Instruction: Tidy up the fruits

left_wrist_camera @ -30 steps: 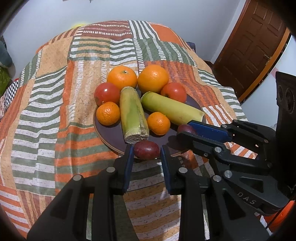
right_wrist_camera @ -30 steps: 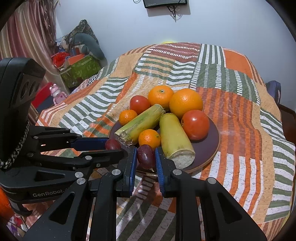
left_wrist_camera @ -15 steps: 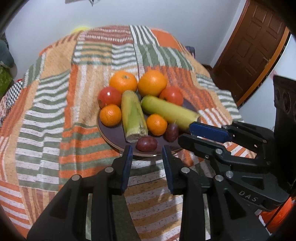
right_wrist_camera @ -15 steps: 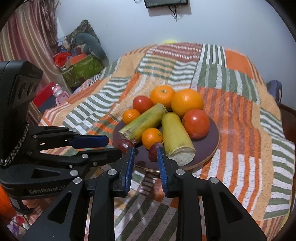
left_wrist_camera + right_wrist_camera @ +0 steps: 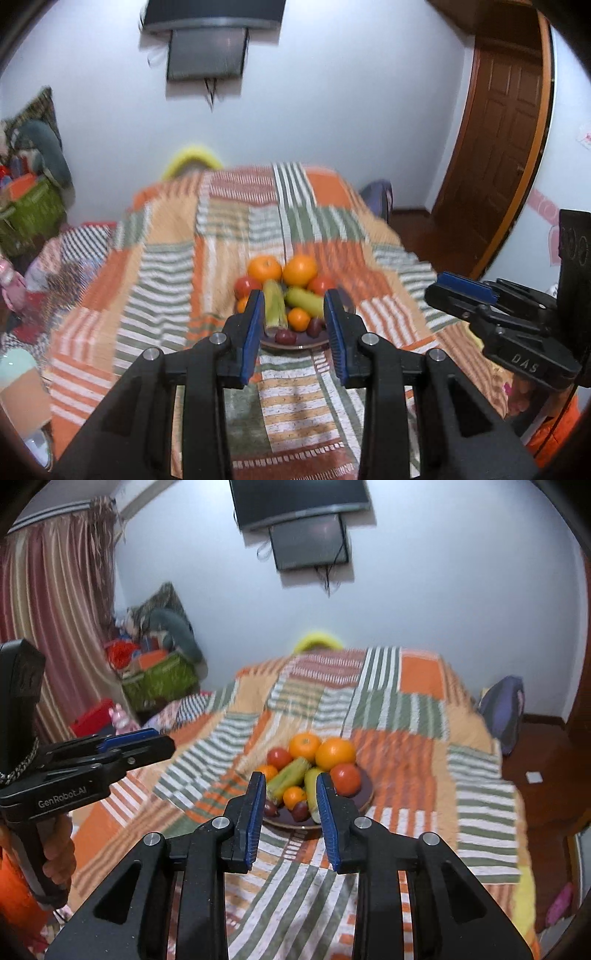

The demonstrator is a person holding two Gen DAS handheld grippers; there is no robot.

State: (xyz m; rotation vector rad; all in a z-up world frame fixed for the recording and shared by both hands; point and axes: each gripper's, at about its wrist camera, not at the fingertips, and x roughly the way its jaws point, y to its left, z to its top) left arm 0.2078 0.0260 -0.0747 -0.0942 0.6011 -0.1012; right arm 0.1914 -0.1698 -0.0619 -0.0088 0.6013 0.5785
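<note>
Left gripper (image 5: 293,300), bottom centre, jaws slightly parted, empty. Right gripper (image 5: 290,778) likewise; its jaws have just been opening, nothing between.

A pale wall (image 5: 443,609) carries a dark screen (image 5: 303,502). A brown panelled door (image 5: 506,122) stands right; striped curtains (image 5: 55,609) hang left.
</note>
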